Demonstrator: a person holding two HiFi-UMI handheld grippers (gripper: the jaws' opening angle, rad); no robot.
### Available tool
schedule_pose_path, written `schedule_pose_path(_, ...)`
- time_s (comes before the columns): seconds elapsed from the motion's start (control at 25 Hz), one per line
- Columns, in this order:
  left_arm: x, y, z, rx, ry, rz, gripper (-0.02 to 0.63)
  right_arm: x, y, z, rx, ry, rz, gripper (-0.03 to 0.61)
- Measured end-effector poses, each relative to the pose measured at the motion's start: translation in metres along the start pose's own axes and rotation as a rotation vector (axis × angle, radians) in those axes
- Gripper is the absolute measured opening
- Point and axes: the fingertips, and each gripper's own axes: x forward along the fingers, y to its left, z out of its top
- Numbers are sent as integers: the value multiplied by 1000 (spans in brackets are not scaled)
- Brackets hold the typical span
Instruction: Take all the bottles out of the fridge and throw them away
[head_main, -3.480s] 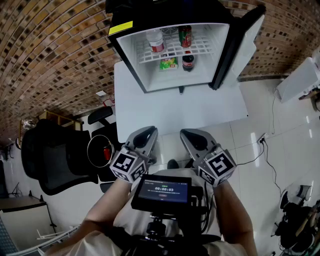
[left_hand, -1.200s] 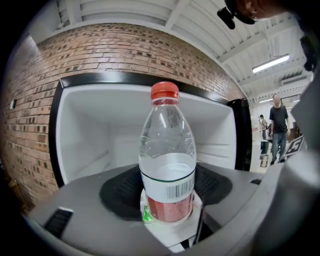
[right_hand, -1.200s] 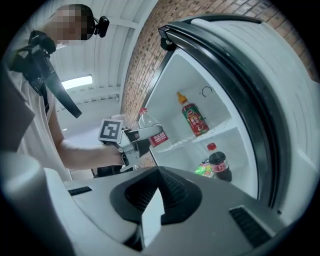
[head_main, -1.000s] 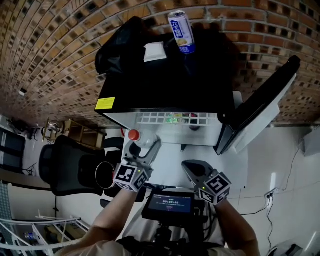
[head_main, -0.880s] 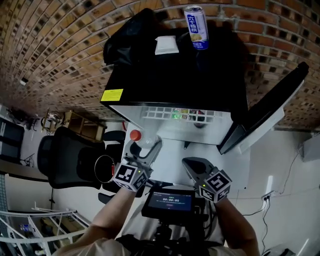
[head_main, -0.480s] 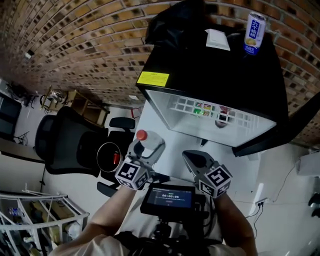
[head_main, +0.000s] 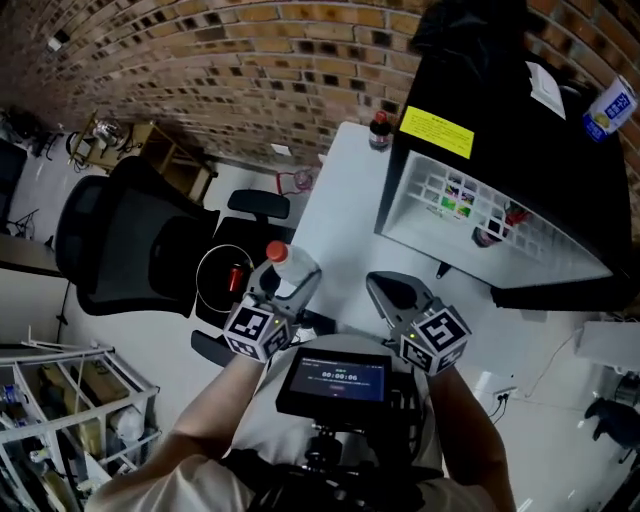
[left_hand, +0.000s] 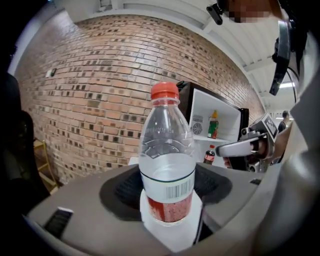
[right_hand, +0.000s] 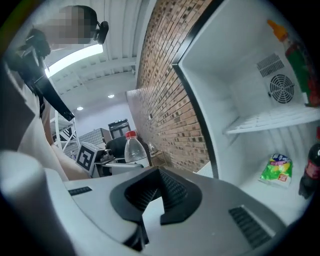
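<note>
My left gripper (head_main: 284, 278) is shut on a clear plastic bottle (head_main: 290, 268) with a red cap and red label. The bottle stands upright between the jaws (left_hand: 167, 165). It hangs above the table's left edge, beside a round black bin (head_main: 222, 285) on the floor. My right gripper (head_main: 380, 285) is shut, with nothing held (right_hand: 159, 177). The open fridge (head_main: 470, 140) stands at the upper right. A cola bottle (right_hand: 310, 172) stands on its floor and a green bottle (right_hand: 295, 55) on its shelf. Another dark bottle (head_main: 379, 130) stands on the table left of the fridge.
A black office chair (head_main: 115, 235) stands left of the bin. A green packet (right_hand: 276, 170) lies in the fridge. A can (head_main: 608, 108) and a white paper (head_main: 548, 85) rest on the fridge top. White table (head_main: 340, 220), brick wall (head_main: 230, 70) behind, metal shelving (head_main: 60, 420) at lower left.
Both grippers have swung left, away from the fridge. The clear bottle, on the fridge shelf in the earliest frame, is in my left gripper and has moved toward the bin.
</note>
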Motion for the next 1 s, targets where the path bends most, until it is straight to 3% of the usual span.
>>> schedule_pose_path(0.28, -48, 79, -48, -79, 55, 120, 302, 83, 33, -16, 7, 89, 92, 3)
schedule_pose_path(0.56, -103, 151, -90, -79, 99, 238, 302, 160, 82, -37, -11, 179, 229, 4)
schedule_pose_path(0.84, -142, 224, -171, -176, 275, 411, 302, 192, 109, -52, -12, 246, 266, 5)
schedule_pose_path(1.0, -133, 264, -217, -248, 383, 442, 302, 194, 103, -54, 0, 255, 223, 5)
